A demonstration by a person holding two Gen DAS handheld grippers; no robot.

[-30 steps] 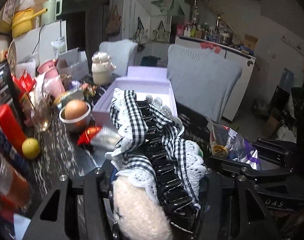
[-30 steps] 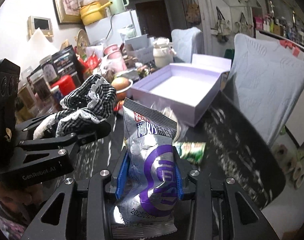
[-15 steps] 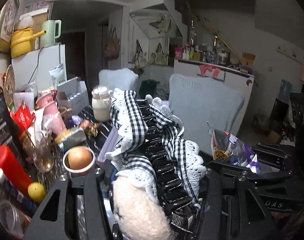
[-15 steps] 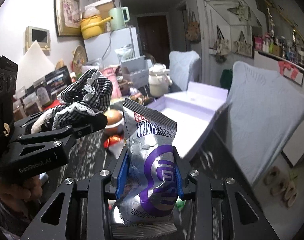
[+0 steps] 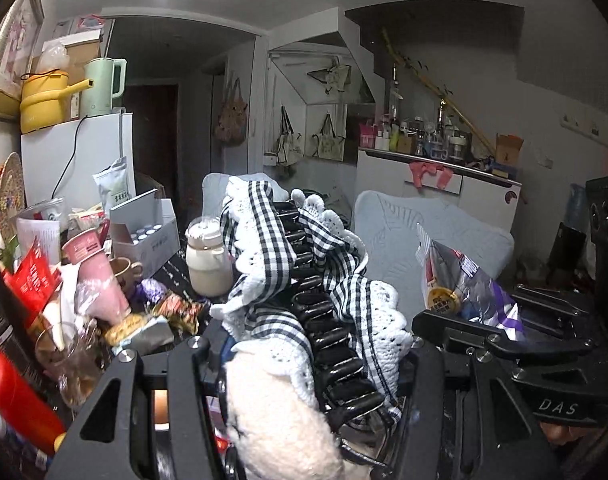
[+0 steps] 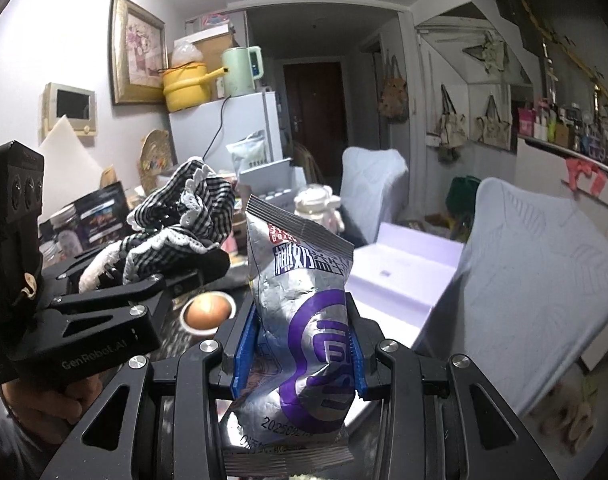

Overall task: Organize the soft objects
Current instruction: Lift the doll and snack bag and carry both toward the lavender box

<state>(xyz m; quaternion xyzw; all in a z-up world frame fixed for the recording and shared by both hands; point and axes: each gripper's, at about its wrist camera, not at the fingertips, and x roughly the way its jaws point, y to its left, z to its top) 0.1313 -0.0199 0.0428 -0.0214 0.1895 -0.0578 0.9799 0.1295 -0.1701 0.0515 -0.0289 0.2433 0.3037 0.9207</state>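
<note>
Left gripper clenches a checked hair clip; right gripper clenches a snack bag, box rim at two o'clock.

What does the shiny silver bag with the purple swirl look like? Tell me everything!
The silver snack bag is crinkly foil with a big purple swirl, printed characters near the top and a date code near the bottom. It looks sealed and puffy. It stands upright, pinched at its middle between the blue-padded jaws of the right gripper, lifted off the table.

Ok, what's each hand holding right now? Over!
Left gripper shut on checked hair clip. Right gripper shut on silver snack bag. Lilac box ahead, nothing blocking it.
</note>
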